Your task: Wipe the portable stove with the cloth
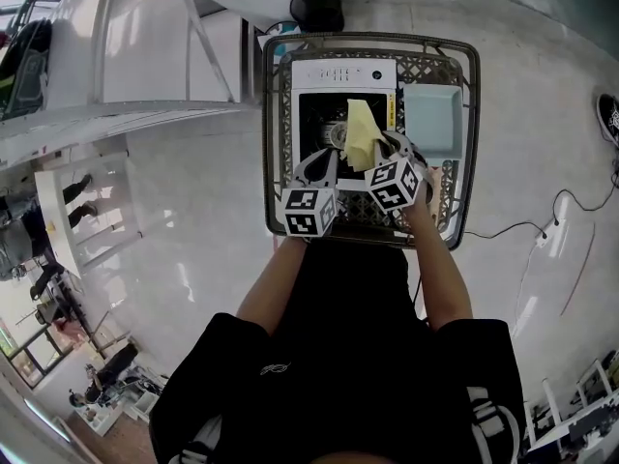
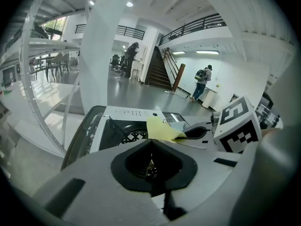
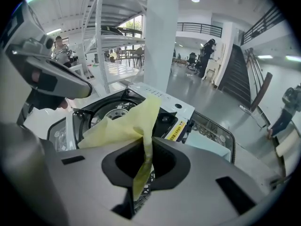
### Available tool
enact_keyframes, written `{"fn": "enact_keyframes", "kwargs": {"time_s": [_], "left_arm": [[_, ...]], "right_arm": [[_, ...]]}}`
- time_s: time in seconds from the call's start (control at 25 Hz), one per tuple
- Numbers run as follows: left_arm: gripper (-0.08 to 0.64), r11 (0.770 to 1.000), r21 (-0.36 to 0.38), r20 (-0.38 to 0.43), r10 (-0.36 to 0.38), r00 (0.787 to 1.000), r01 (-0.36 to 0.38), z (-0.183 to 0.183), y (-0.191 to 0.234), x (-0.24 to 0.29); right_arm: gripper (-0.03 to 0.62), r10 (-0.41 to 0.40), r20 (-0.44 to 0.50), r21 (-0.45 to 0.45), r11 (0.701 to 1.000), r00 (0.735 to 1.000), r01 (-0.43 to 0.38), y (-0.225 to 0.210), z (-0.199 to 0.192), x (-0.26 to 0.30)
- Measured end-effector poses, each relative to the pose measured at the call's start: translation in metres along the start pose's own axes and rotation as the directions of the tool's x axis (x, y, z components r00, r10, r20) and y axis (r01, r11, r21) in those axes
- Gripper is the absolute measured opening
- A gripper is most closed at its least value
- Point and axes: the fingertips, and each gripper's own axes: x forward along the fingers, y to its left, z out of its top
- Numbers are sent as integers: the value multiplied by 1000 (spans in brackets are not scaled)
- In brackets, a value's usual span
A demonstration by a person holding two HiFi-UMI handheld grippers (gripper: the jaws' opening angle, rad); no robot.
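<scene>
On table (image 1: 274, 114), dark lattice top with raised rim, filling 12 o'clock of the head view beyond the person's body. Standing on it, stove (image 1: 343, 75), white. Long axis 12 to 6 in the head view, control strip at the 12 end, pointing away from the person. Black burner well mid-body. 6 o'clock end hidden behind both grippers. Burner ring partly covered by cloth. Print on yellow label along the 3 o'clock edge too small to read.

At 3 o'clock of stove, just beside it, tray (image 1: 431, 119), pale blue, on the same table.

Draped over burner area, cloth (image 1: 360, 133), yellow, thin, long axis about 12 to 6, free end toward 12, lifted off stove rather than flat.

Both forearms bare, reaching straight to 12 from the body, elbows out, cubes side by side and close.

Right gripper (image 1: 379, 153): jaws pressed together on cloth's 6 o'clock edge, a strip hanging down through the gap in the right gripper view (image 3: 146, 142).

Left gripper (image 1: 324, 167): at 9 o'clock of right one, jaws pressed together on nothing (image 2: 151, 142), only lattice showing behind the tips. Contact with stove not clear.
</scene>
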Motion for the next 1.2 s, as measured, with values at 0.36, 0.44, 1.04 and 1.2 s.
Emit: {"fn": "enact_keyframes", "kwargs": {"time_s": [0.36,0.44,1.04,1.2], "left_arm": [[17,999,20,-18,-40,999,40,2,-17,14],[15,999,12,-11,-36,999,36,5,-15,18],[15,997,3,-7,-77,997,77,-1,1,19],[16,995,-17,19,-94,995,94,9,14,18]], "right_arm": [[21,-54,-24,86,995,998,56,-24,-24,-5],[21,-70,-30,83,994,997,72,-28,-27,-6],[21,-167,-114,118,977,979,180,-37,-48,-5],[21,-205,-97,89,973,974,214,-42,-26,-19]]}}
